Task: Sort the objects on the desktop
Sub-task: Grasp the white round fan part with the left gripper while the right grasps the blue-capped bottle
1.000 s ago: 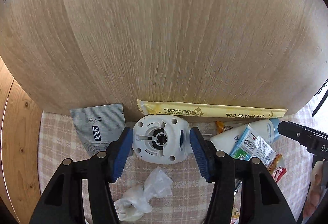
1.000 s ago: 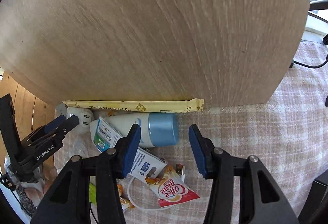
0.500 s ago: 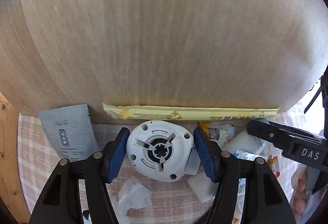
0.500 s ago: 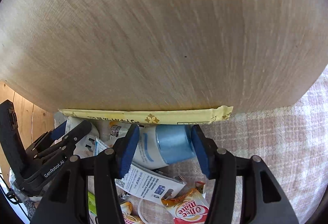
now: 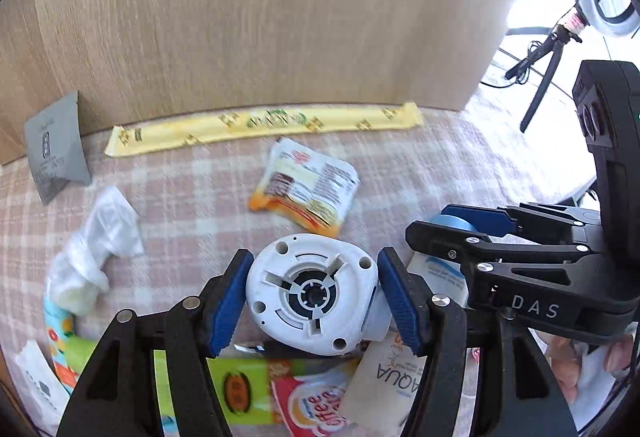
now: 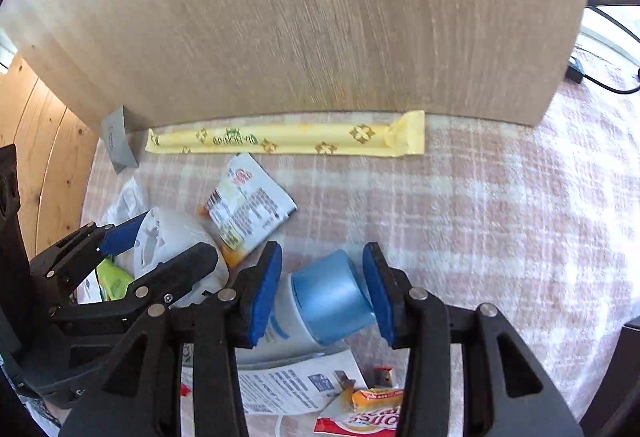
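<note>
At the bench's near edge, both pickups underway: left gripper clamps the white round device, right gripper pinches the lotion bottle at its blue cap, both apparently lifted off the checked cloth. Next call: carry each clear of the sachets to its sorting spot, not in view.
</note>
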`<action>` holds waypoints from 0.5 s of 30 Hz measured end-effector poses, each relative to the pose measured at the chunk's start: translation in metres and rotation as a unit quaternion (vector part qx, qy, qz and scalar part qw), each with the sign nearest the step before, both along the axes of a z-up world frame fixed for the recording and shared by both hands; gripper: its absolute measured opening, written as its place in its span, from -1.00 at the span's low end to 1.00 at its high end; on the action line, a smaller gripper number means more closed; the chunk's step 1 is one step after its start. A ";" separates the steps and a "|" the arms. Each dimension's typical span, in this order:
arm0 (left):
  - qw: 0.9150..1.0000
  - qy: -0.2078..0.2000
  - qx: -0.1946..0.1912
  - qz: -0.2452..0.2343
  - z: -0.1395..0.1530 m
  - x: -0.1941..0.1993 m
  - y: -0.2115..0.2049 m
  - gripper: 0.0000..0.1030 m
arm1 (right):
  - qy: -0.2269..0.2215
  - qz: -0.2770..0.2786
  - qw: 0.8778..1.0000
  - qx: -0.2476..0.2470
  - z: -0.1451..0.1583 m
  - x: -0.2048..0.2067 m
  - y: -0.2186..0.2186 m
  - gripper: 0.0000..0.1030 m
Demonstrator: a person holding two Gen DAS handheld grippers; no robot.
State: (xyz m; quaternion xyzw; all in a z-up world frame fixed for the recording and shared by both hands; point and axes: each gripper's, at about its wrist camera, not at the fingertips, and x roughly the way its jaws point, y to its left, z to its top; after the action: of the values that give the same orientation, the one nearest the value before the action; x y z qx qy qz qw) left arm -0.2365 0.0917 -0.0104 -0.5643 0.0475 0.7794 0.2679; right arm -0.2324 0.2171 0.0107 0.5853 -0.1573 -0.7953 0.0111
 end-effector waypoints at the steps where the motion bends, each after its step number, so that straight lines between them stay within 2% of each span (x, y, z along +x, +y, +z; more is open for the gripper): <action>1: 1.000 -0.004 0.004 -0.005 0.000 0.014 0.005 0.20 | -0.002 0.000 1.000 0.005 0.001 0.012 0.002 -0.17; 3: 1.000 -0.011 0.008 -0.021 -0.001 0.041 0.015 0.20 | -0.008 0.000 1.000 0.007 0.001 0.034 0.007 -0.17; 4: 0.999 -0.012 0.006 -0.032 0.006 0.057 0.049 0.20 | -0.012 -0.001 1.000 0.011 0.002 0.044 0.011 -0.17; 5: 0.999 -0.015 0.002 -0.046 0.006 0.064 0.058 0.20 | -0.014 -0.004 1.000 0.016 0.003 0.054 0.015 -0.17; 8: 0.996 -0.023 -0.010 -0.086 0.018 0.089 0.063 0.20 | -0.024 -0.020 0.999 0.027 0.009 0.074 0.033 -0.17; 9: 0.995 -0.025 -0.016 -0.092 0.026 0.101 0.052 0.20 | -0.024 -0.030 0.999 0.021 0.008 0.090 0.045 -0.17; 12: 0.997 0.002 -0.028 -0.078 0.047 0.120 0.044 0.17 | -0.020 -0.053 0.998 0.020 0.019 0.119 0.065 -0.17; 15: 0.999 0.014 -0.010 -0.039 0.068 0.121 0.019 0.18 | -0.013 -0.057 0.998 0.017 0.033 0.154 0.079 -0.16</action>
State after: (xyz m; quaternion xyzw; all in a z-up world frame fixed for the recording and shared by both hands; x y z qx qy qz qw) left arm -0.1157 0.1102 0.0574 -0.5540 0.0807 0.7755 0.2918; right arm -0.0789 0.2959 0.0433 0.5861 -0.1766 -0.7894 -0.0463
